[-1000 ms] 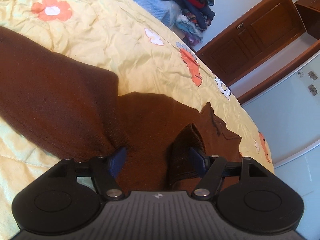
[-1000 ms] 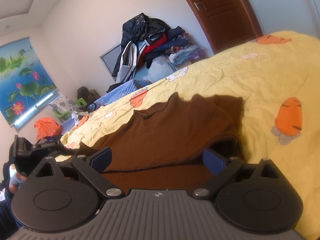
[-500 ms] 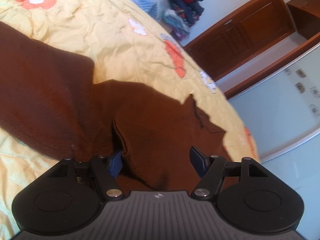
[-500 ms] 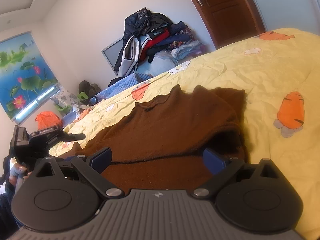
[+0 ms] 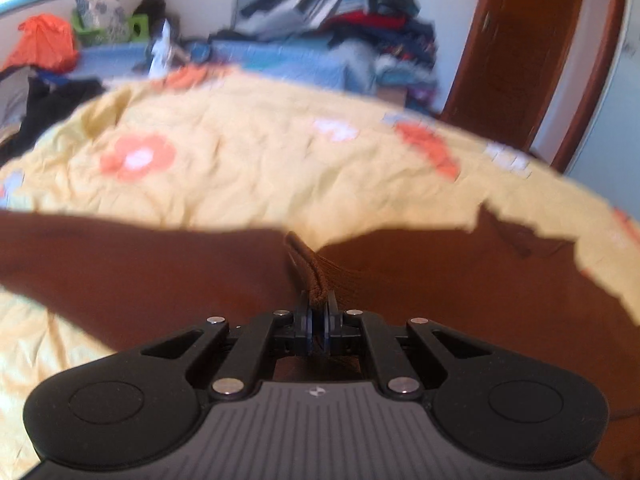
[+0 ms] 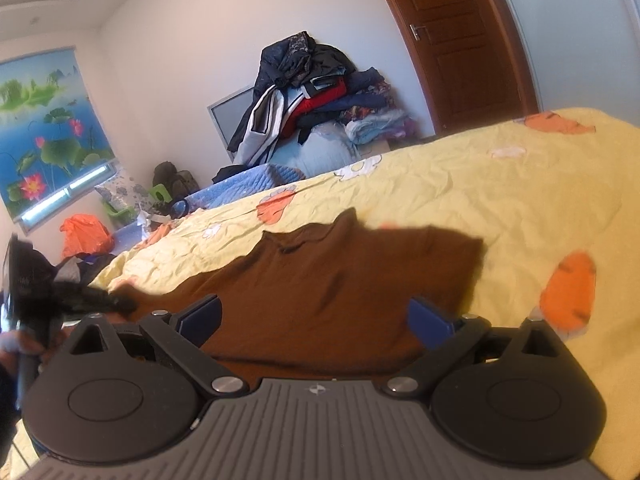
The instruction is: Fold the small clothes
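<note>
A small brown sweater [image 5: 460, 292] lies spread on the yellow flowered bedspread [image 5: 260, 160]. My left gripper [image 5: 317, 320] is shut on a ribbed edge of the sweater [image 5: 316, 280] and holds it raised in a fold. In the right wrist view the sweater [image 6: 352, 280] lies flat in front of my right gripper [image 6: 316, 320], which is open and empty just above the cloth. The left gripper [image 6: 100, 302] shows blurred at the left of that view.
A pile of clothes [image 6: 312, 92] is stacked at the far wall beside a wooden door [image 6: 460, 40]. A blue quilt [image 6: 248, 188] lies past the bed's far edge. An orange bag [image 6: 84, 236] sits by the window.
My left gripper has closed on the sweater's ribbed edge and swung round, lifting it. The right gripper has stayed open and drawn back a little.
</note>
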Available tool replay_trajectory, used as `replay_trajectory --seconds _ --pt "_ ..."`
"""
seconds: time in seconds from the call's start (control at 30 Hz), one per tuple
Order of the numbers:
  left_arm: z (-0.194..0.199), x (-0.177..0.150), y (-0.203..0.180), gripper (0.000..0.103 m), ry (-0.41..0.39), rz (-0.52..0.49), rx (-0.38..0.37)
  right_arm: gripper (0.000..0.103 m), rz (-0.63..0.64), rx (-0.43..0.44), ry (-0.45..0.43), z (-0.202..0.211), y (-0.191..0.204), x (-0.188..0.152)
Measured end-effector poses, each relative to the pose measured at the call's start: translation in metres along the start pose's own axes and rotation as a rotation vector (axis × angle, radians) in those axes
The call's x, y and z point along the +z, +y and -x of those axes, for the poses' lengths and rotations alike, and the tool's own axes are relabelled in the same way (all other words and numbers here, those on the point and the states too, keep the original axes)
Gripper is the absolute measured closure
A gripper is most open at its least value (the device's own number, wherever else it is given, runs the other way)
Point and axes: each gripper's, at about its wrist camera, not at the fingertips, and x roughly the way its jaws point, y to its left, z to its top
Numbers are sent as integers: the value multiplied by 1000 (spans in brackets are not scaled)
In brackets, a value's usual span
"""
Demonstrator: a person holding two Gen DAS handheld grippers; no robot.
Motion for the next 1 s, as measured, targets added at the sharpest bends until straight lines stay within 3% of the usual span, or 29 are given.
replay_trajectory --seconds 0.1,0.23,0.3,0.33,0.4,0.43,0.47,0.53,0.6,0.67,0.73,0.8,0.87,0.93,1.0 --pt "-12 -13 -4 99 32 -38 30 3 32 -1 36 -28 -1 12" --pt "-7 -14 -9 97 10 -64 39 3 64 -66 198 -88 -10 14" --pt "13 -8 -5 94 -42 -37 36 1 75 -93 256 -106 -18 7" --pt "27 -6 -4 89 -92 -19 17 0 106 -78 232 -105 -18 4" --pt "45 -6 -7 66 -157 4 -70 0 155 -87 233 -104 -13 -3" --pt "45 -7 -14 37 -140 -20 -119 0 194 -99 230 -103 -8 -7" --pt "41 -10 -23 25 -121 -49 -147 0 237 -114 224 -103 -3 -12" --pt "26 -21 -39 26 -99 -97 -128 0 304 -156 228 -106 7 -18" --pt "-5 -32 -46 27 10 -110 -93 0 318 -176 230 -109 9 -18" --pt "-14 -48 -55 20 -66 -217 -35 0 320 -179 229 -107 9 -18" --pt "-8 -52 -57 20 -82 -243 -28 0 319 -178 230 -108 8 -17" --pt "12 -47 -40 19 -113 -179 -85 0 325 -180 231 -108 9 -17" --pt "39 -44 -8 19 -209 -87 -122 0 321 -177 228 -107 8 -17" --pt "58 -38 37 19 -271 25 -115 0 318 -174 226 -107 8 -16" --pt "66 -26 95 18 -281 202 -76 0 314 -171 223 -107 7 -16"
